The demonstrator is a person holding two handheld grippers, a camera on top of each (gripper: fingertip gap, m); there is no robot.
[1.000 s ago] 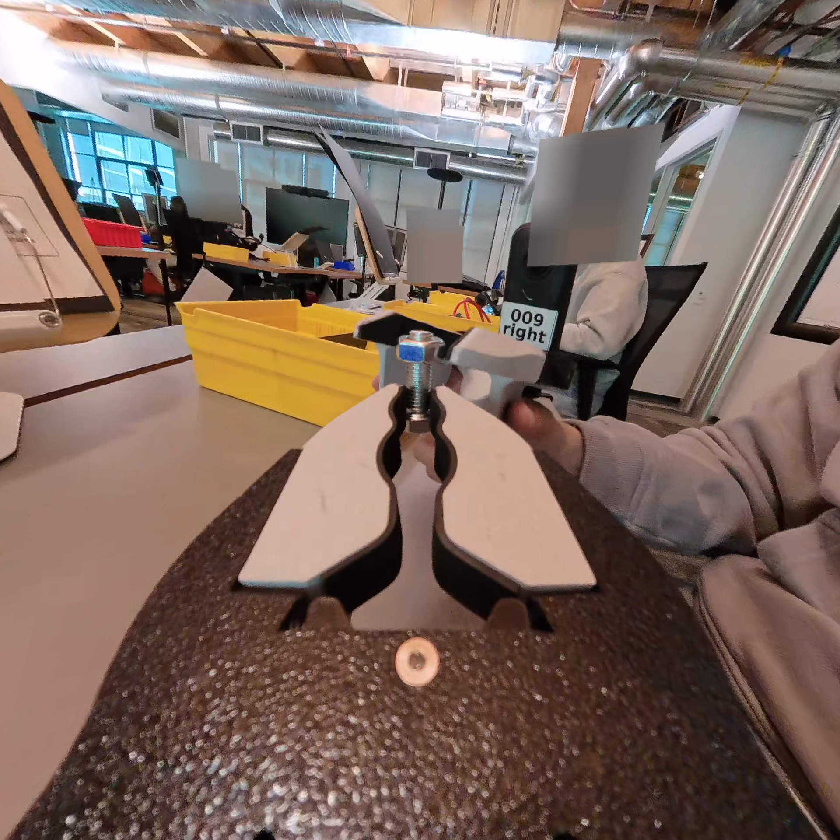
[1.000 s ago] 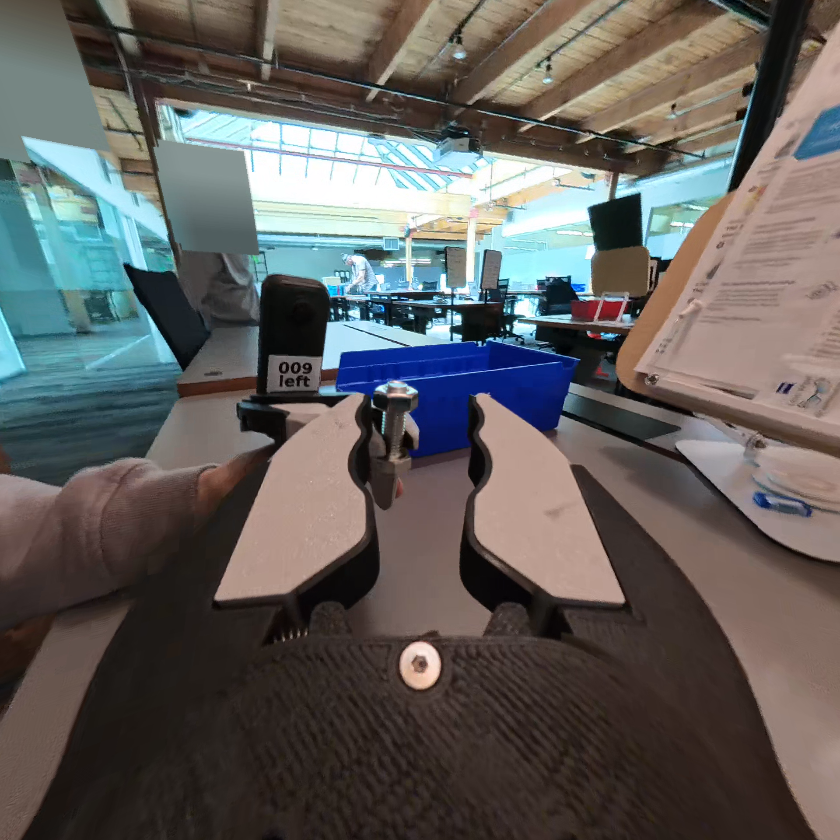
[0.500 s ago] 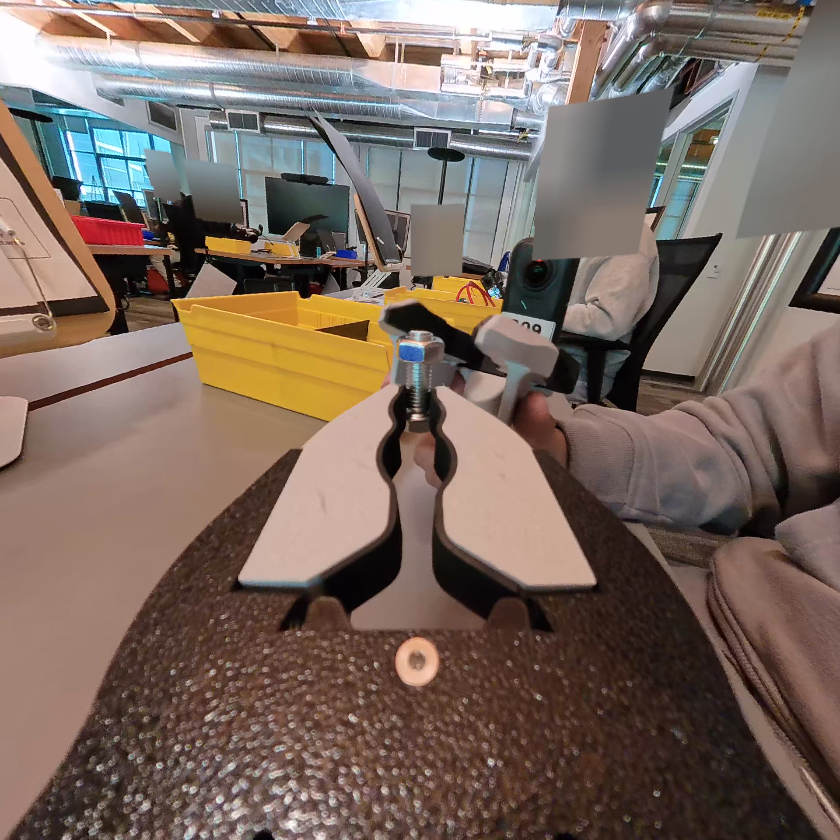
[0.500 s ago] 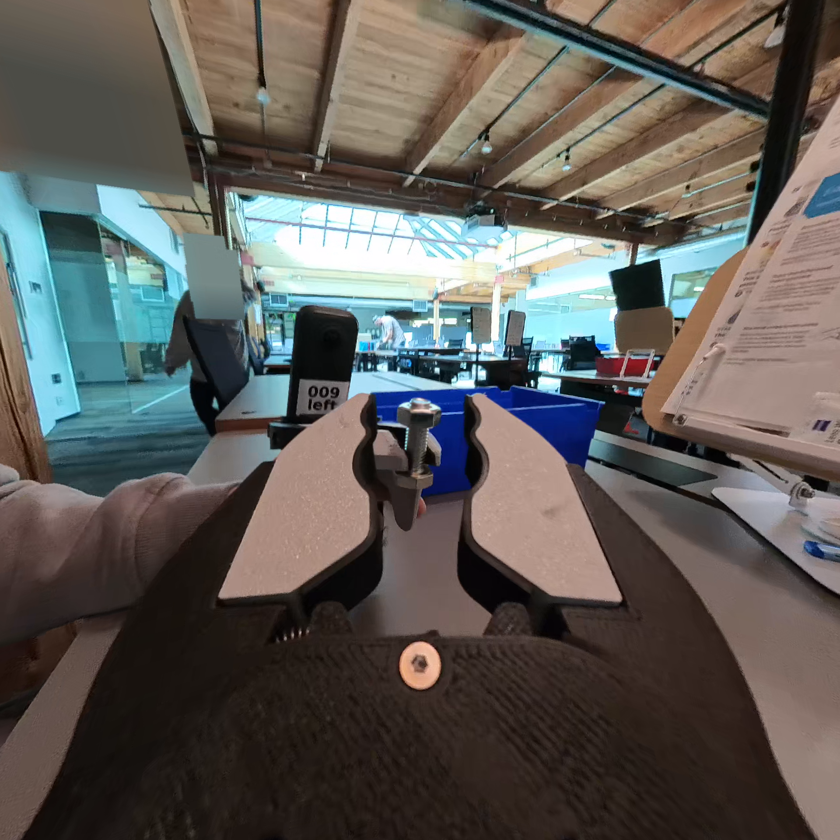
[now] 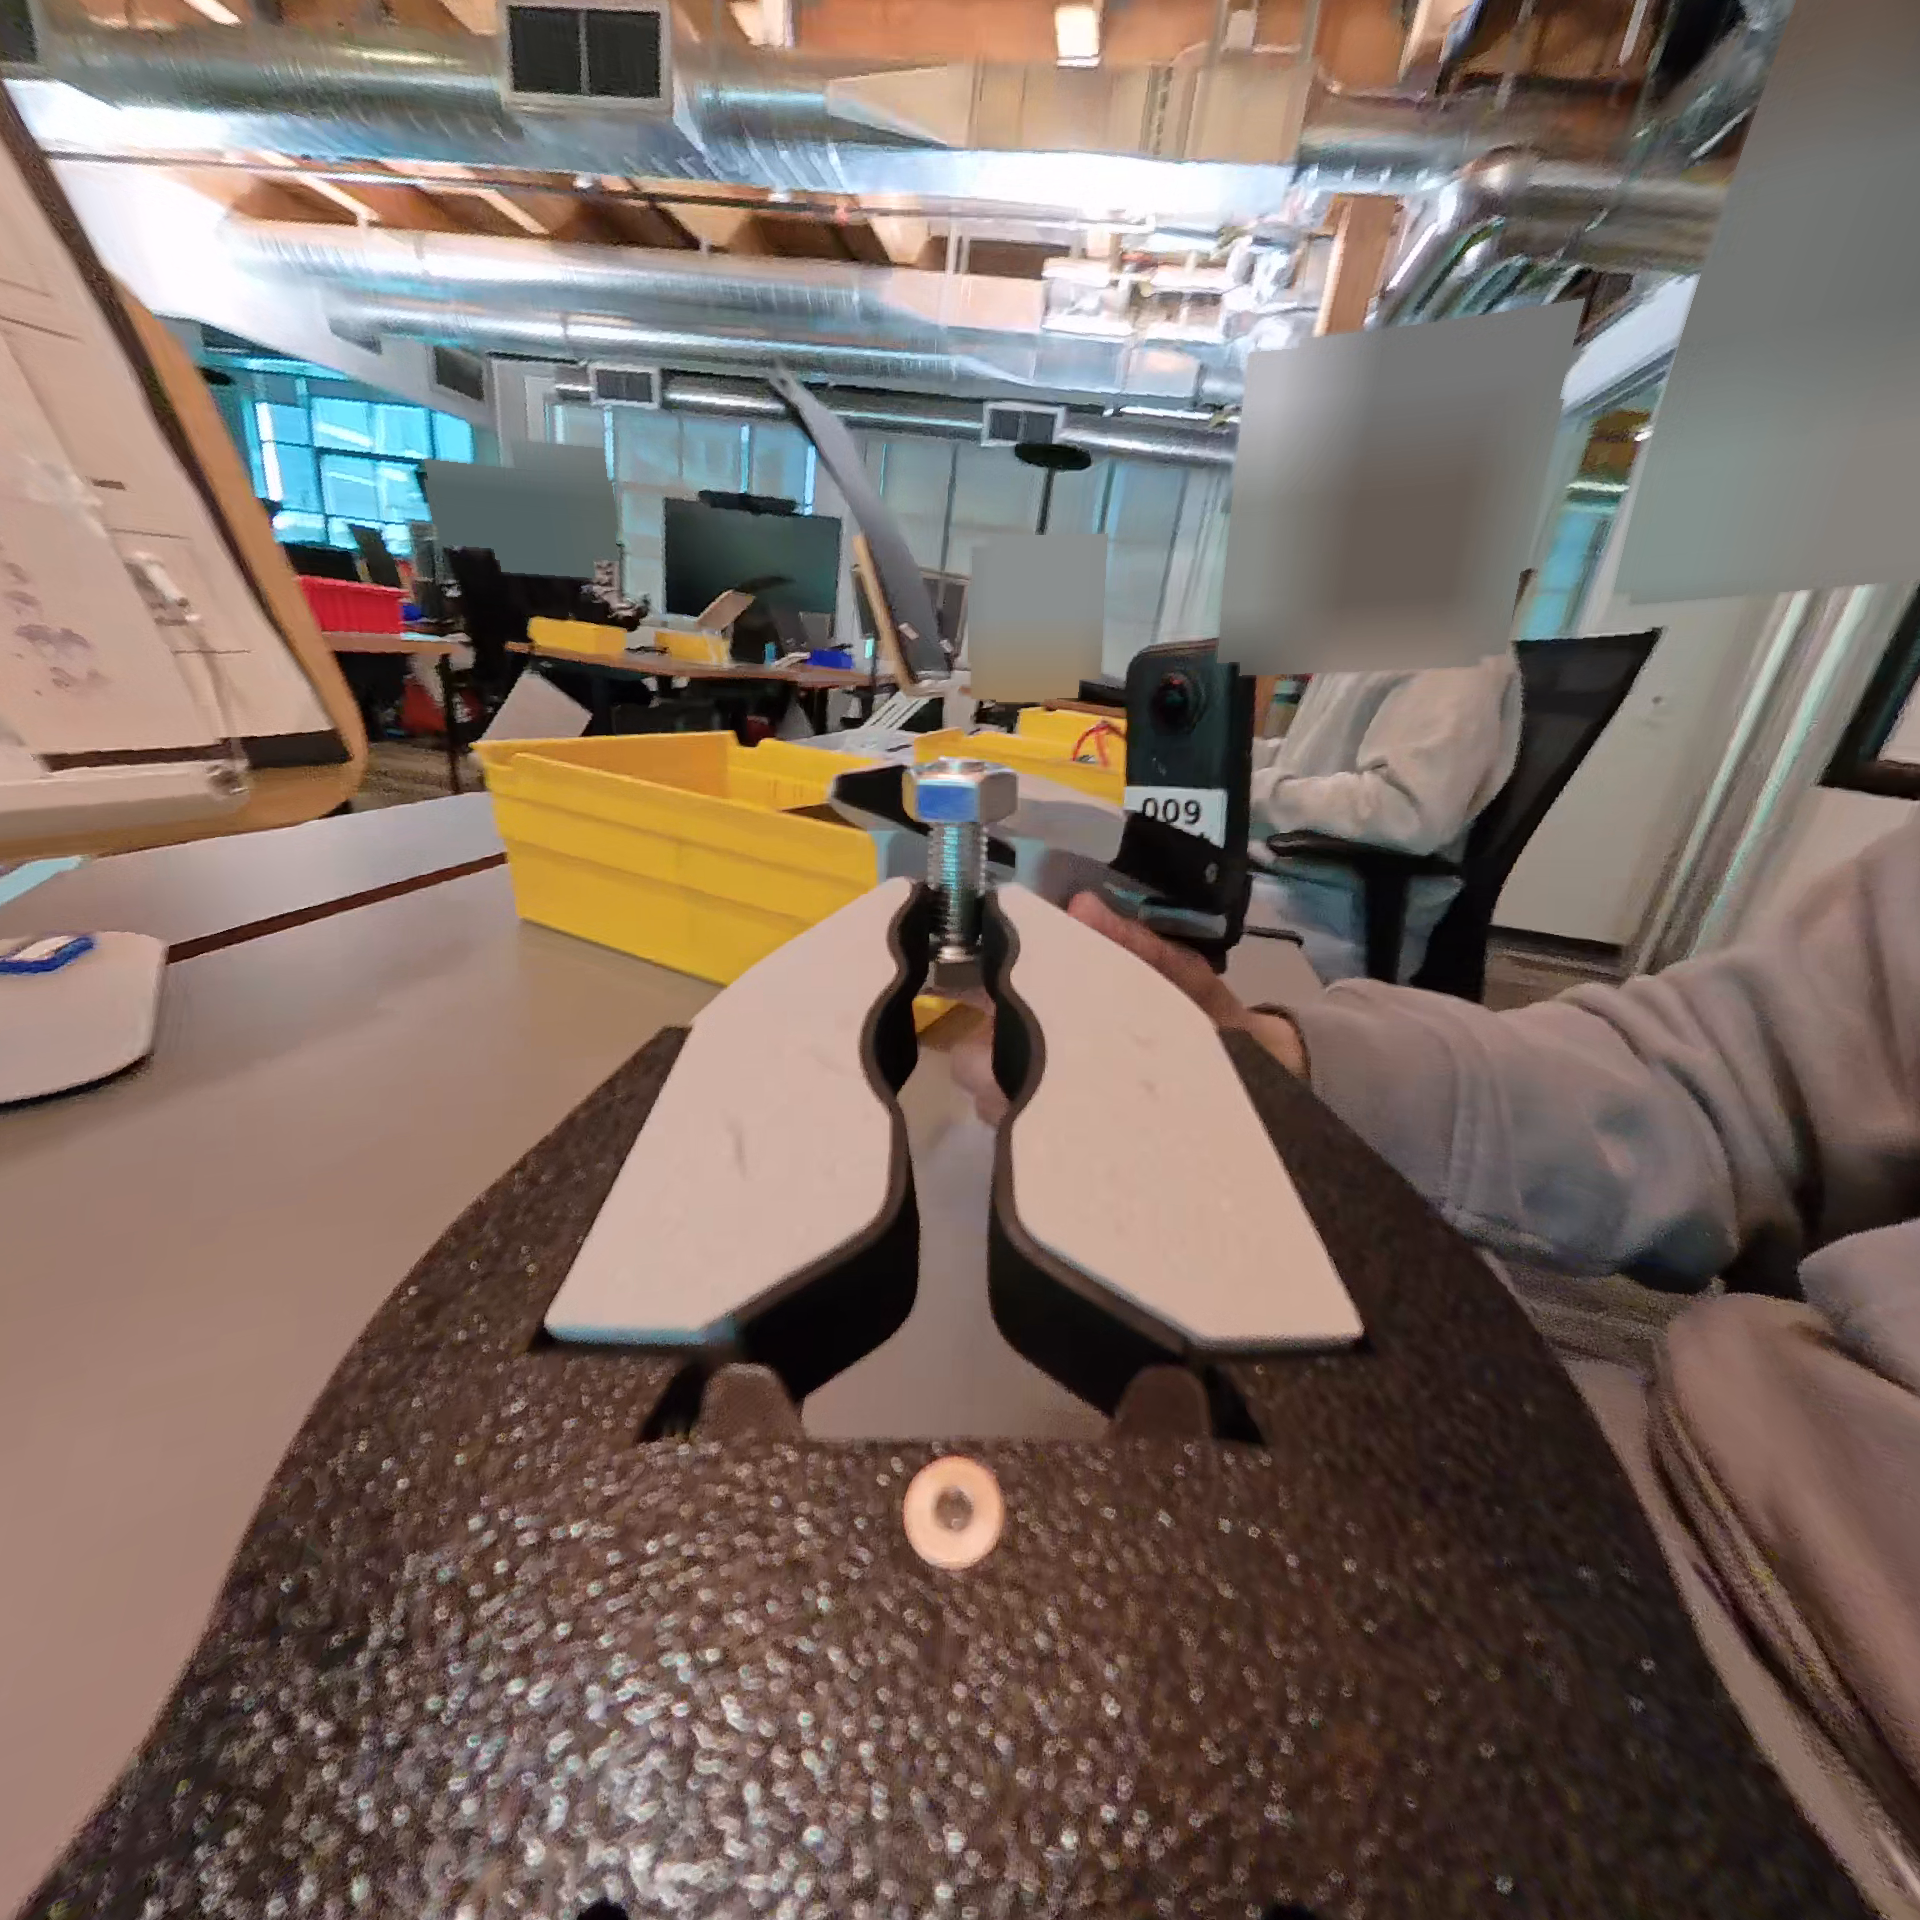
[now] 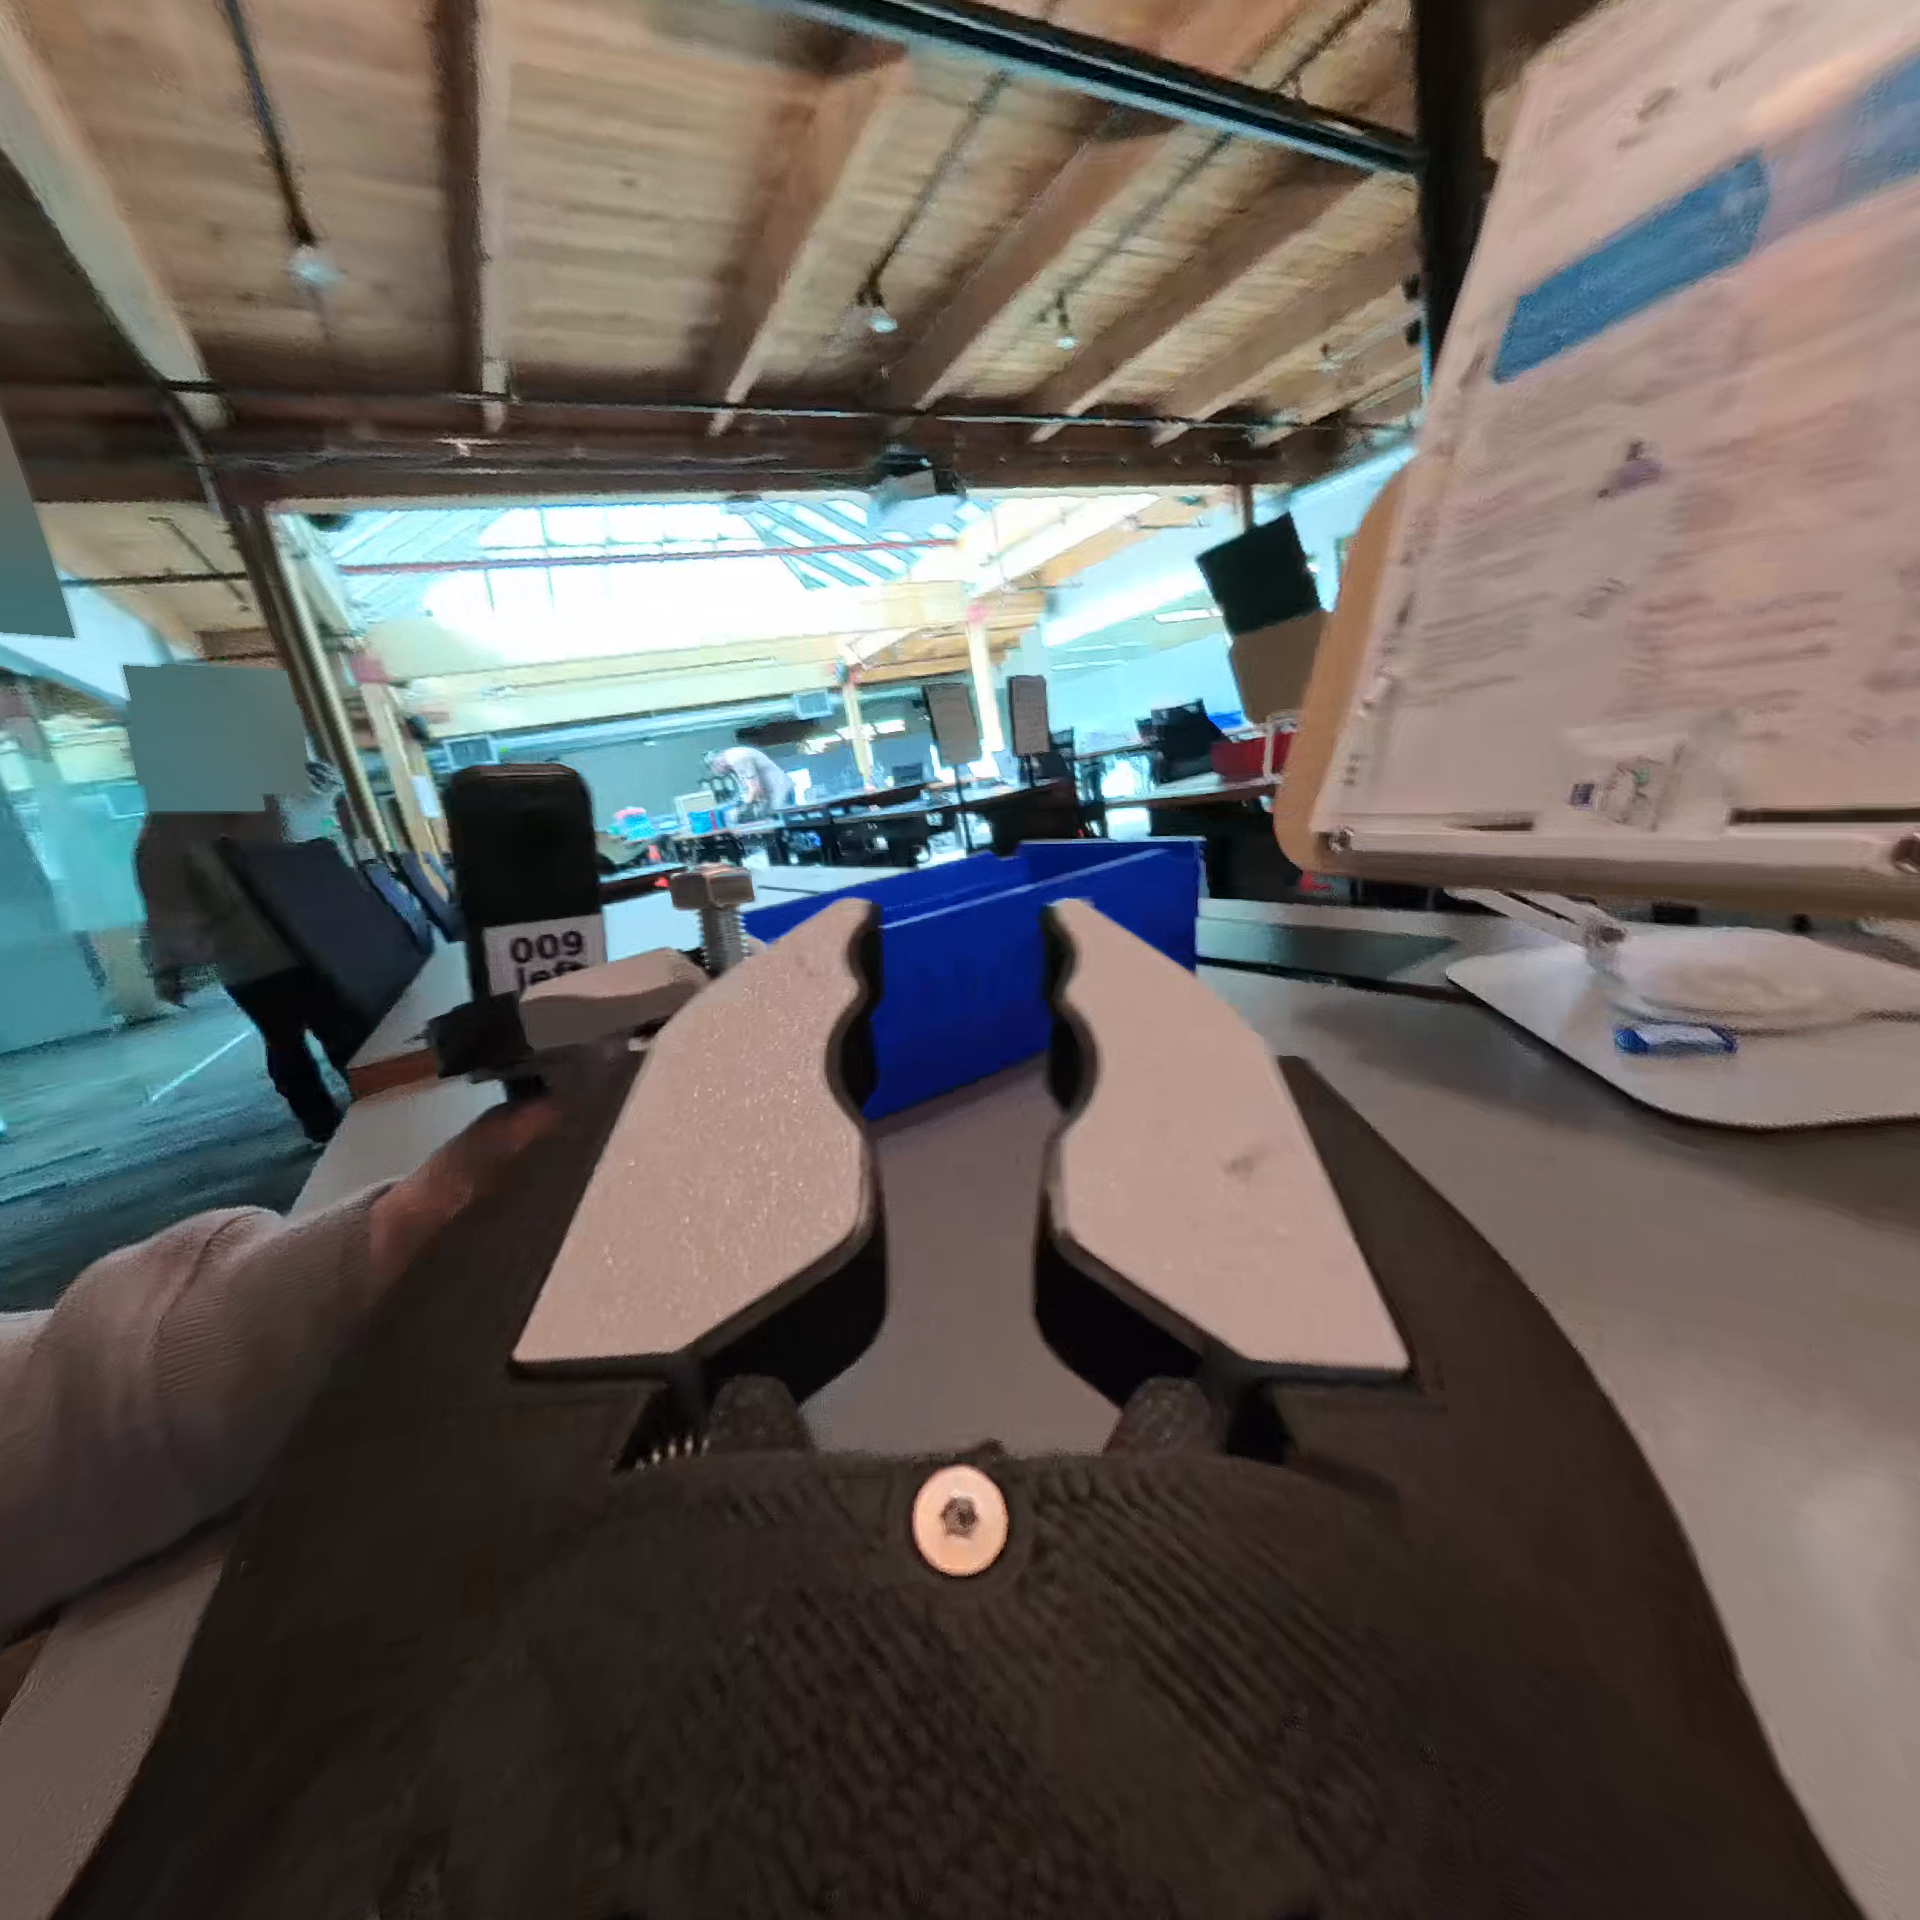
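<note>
My left gripper (image 5: 954, 940) is shut on the threaded shank of a silver hex bolt (image 5: 954, 831). It holds the bolt upright, head on top, above the grey table (image 5: 312, 1091). My right gripper (image 6: 961, 961) is open and holds nothing; only the blue bin shows between its pads. In the right wrist view the bolt (image 6: 712, 914) stands just outside its left finger (image 6: 769, 1039), still held in the left gripper (image 6: 665, 987). In the left wrist view the right gripper (image 5: 1049, 847) sits close behind the bolt head, held by a hand in a grey sleeve (image 5: 1558, 1091).
A yellow bin (image 5: 665, 831) stands on the table beyond the left gripper. A blue bin (image 6: 966, 966) stands beyond the right gripper. A paper stand (image 6: 1662, 520) on a white base (image 6: 1714, 1049) is at the right. One person sits (image 5: 1382, 748) and another walks (image 6: 239, 914) farther off. My right fingertips sit around 6 centimeters from my left ones.
The right gripper's jaws have narrowed and it has swung away: the bolt that stood between its fingers is now outside its left finger. The left gripper keeps its hold on the bolt.
</note>
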